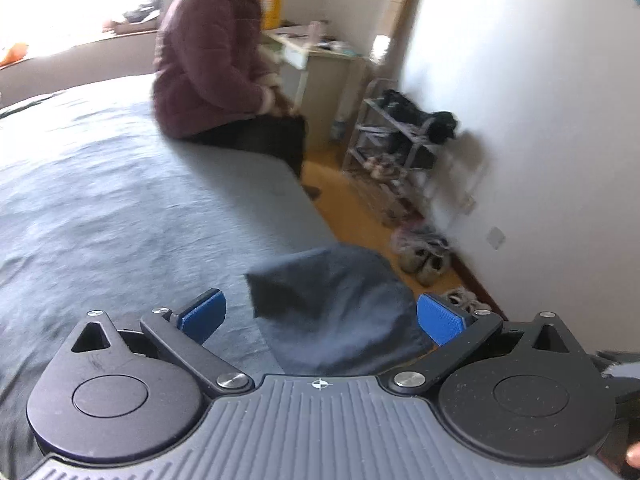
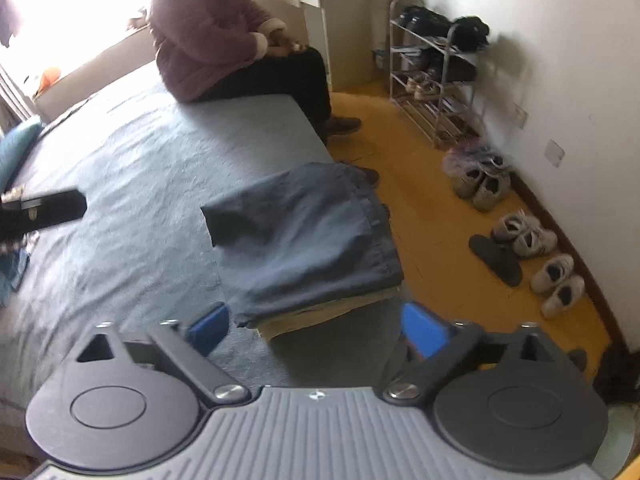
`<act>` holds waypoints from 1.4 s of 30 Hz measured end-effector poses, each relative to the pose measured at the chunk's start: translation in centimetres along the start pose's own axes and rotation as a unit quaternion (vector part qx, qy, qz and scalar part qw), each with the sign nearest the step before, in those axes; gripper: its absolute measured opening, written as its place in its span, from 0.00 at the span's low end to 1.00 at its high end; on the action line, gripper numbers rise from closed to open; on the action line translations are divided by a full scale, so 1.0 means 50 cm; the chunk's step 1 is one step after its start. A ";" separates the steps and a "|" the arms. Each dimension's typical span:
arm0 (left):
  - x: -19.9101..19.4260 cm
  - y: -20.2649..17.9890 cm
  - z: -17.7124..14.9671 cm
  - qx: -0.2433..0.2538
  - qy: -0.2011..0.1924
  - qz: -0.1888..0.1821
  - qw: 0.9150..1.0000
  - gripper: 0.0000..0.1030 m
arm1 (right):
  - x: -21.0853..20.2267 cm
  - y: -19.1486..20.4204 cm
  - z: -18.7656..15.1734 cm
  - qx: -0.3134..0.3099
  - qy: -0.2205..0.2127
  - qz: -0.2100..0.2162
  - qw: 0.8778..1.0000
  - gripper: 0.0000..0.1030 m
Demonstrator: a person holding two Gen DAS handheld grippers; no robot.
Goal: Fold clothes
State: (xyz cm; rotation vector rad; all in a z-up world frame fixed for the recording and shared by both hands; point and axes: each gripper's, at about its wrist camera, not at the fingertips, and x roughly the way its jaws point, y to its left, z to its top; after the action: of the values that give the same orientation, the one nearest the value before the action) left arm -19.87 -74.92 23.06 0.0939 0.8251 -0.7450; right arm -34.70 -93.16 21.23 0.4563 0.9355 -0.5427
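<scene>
A folded dark navy garment [image 2: 304,236] lies at the near right edge of the bed [image 2: 140,184], on top of a tan garment [image 2: 320,314] whose edge peeks out below it. My right gripper [image 2: 318,331] hangs above the stack, open, its blue pads [image 2: 210,328] wide apart and touching nothing. In the left wrist view the same navy garment [image 1: 332,308] sits below and beyond my left gripper [image 1: 320,318], which is open too. Its blue pads [image 1: 202,316] are spread clear of the cloth.
A person in a purple jacket [image 2: 208,28] sits on the bed's far right edge. A shoe rack [image 2: 436,68] and several shoes [image 2: 520,236] line the wall on the yellow floor. A black device [image 2: 44,206] juts in over the bed at left, near a blue pillow [image 2: 16,148].
</scene>
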 end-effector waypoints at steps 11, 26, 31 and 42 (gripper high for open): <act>0.005 -0.037 -0.019 -0.066 0.064 0.139 0.986 1.00 | 0.005 0.018 0.026 -0.079 0.019 -0.004 0.997 0.99; 0.028 -0.025 -0.075 -0.103 0.157 0.170 0.967 1.00 | 0.069 0.069 0.036 -0.127 0.065 -0.035 0.989 0.99; 0.042 -0.028 -0.082 -0.107 0.173 0.180 0.962 1.00 | 0.085 0.079 0.036 -0.137 0.077 -0.037 0.987 0.99; 0.059 -0.042 -0.077 -0.090 0.181 0.192 0.960 1.00 | 0.109 0.081 0.044 -0.138 0.090 -0.044 0.985 0.99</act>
State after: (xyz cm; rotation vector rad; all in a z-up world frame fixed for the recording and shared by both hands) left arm -22.31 -76.81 18.78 0.2251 1.1779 -0.2837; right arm -28.21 -92.59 18.31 0.2156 1.1900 -0.4477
